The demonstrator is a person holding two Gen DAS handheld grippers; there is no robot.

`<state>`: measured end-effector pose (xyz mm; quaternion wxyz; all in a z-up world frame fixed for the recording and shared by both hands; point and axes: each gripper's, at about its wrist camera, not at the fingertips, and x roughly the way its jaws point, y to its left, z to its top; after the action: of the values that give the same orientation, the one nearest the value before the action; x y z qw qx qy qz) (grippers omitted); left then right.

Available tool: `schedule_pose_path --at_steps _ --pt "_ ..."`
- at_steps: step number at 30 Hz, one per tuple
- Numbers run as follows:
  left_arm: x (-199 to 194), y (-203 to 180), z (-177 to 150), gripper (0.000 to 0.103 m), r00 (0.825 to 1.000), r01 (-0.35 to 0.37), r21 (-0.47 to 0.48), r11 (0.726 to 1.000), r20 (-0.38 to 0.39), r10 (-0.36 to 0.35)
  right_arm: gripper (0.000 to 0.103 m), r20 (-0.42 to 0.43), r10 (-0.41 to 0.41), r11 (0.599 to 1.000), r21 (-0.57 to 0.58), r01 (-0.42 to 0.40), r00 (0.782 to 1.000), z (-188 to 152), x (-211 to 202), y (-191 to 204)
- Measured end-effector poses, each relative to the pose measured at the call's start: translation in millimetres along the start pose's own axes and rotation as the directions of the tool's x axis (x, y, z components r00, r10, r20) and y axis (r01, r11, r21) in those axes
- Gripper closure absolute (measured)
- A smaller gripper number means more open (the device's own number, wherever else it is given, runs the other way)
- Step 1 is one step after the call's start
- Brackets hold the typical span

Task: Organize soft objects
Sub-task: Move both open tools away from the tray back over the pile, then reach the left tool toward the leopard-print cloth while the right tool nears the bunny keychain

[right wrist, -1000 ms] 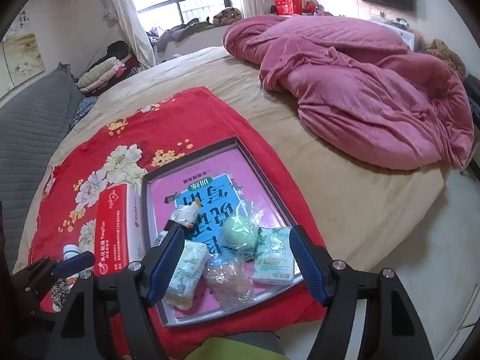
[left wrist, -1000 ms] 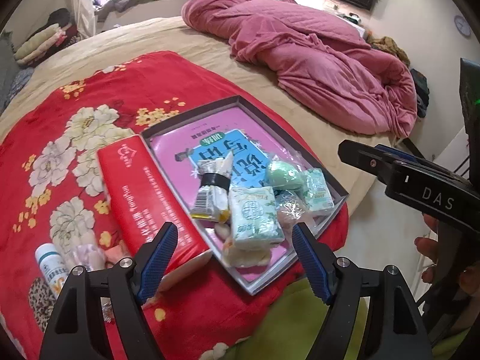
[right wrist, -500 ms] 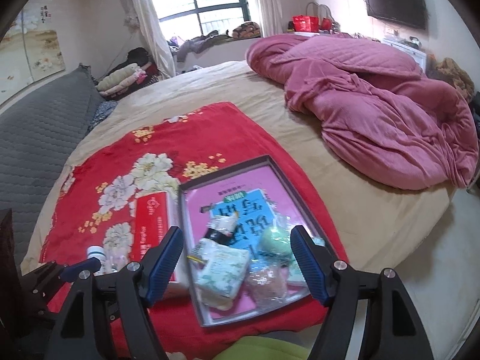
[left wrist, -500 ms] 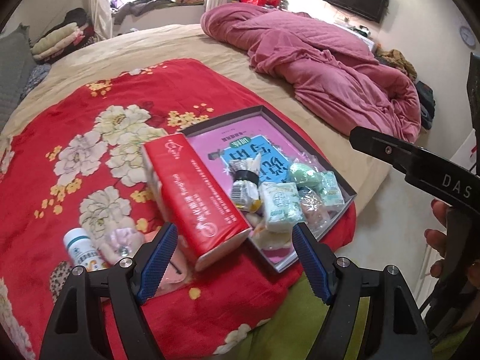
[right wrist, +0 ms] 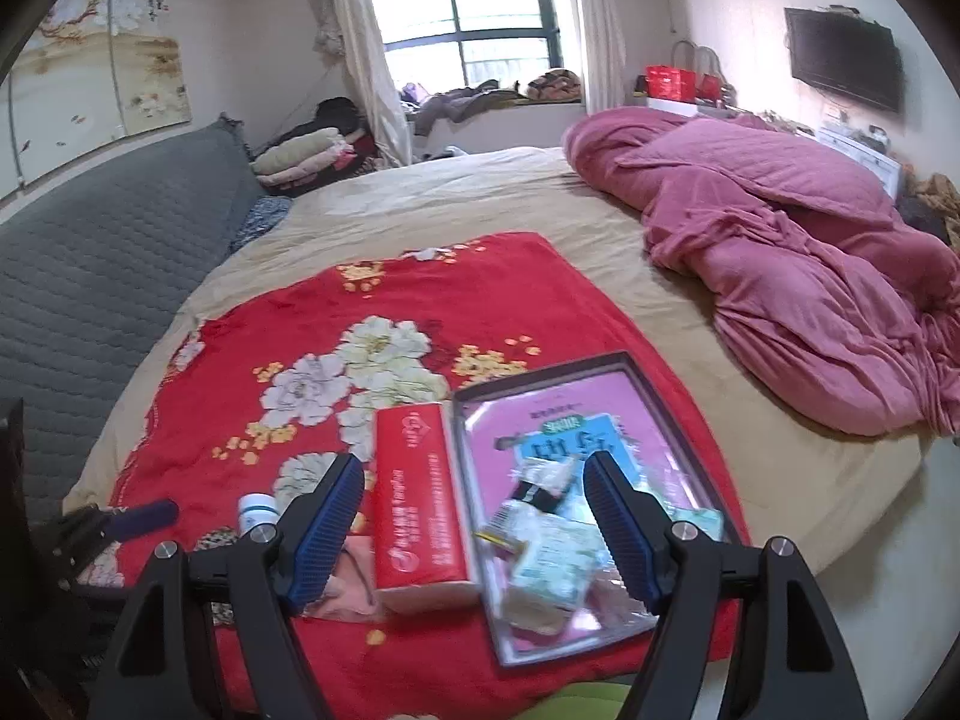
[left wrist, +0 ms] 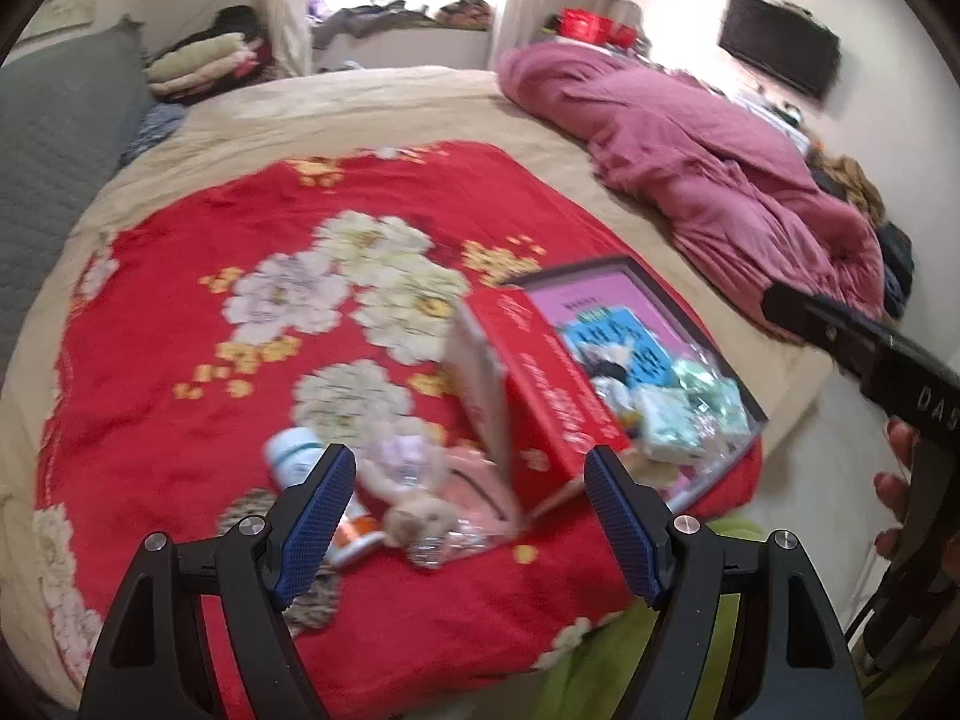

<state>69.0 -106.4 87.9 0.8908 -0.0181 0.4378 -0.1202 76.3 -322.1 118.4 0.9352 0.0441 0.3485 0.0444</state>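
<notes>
Soft packets in a tray on a red flowered blanket — both grippers wide and empty above the bed.

The soft packets [right wrist: 549, 564] lie heaped at the near end of the tray [right wrist: 654, 396], which sits on the red blanket [right wrist: 420, 276] just right of a long red box [right wrist: 417, 510]; beyond, a tan bed [right wrist: 480, 192] and a pink quilt [right wrist: 810, 264] to the far right. The left gripper [left wrist: 471, 519] stands wide, nothing between its fingers; so does the right gripper [right wrist: 474, 519]. Only the left view shows a plush toy [left wrist: 420, 516] and a hand [left wrist: 894, 480] on the other tool; only the right shows the wall painting [right wrist: 96, 72]. Since a second ago both views have pulled back — more blanket shows, the tray smaller.
</notes>
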Motion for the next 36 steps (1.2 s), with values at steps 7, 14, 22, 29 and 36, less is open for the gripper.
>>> schedule_pose_path --at_steps 7,14,22,29,36 --pt "-25 62 -2 0.023 0.998 -0.054 -0.11 0.992 0.036 0.059 0.028 -0.009 0.048 0.997 -0.052 -0.049 0.999 2 5 38" --pt "-35 96 -14 0.023 0.995 -0.087 -0.166 0.982 0.038 0.095 0.027 -0.014 0.082 0.991 -0.109 -0.083 0.997 1 5 73" --pt "-35 118 -28 0.023 0.994 -0.099 -0.191 0.977 0.017 0.104 0.027 -0.038 0.113 0.979 -0.165 -0.117 0.993 -6 11 105" --pt "-22 143 -42 0.023 0.993 -0.122 -0.242 0.963 -0.028 0.118 0.027 -0.119 0.126 0.965 -0.215 -0.149 0.985 -31 34 128" --pt "16 167 -62 0.023 0.988 -0.138 -0.286 0.948 -0.111 0.111 0.027 -0.235 0.126 0.95 -0.252 -0.185 0.964 -70 72 141"
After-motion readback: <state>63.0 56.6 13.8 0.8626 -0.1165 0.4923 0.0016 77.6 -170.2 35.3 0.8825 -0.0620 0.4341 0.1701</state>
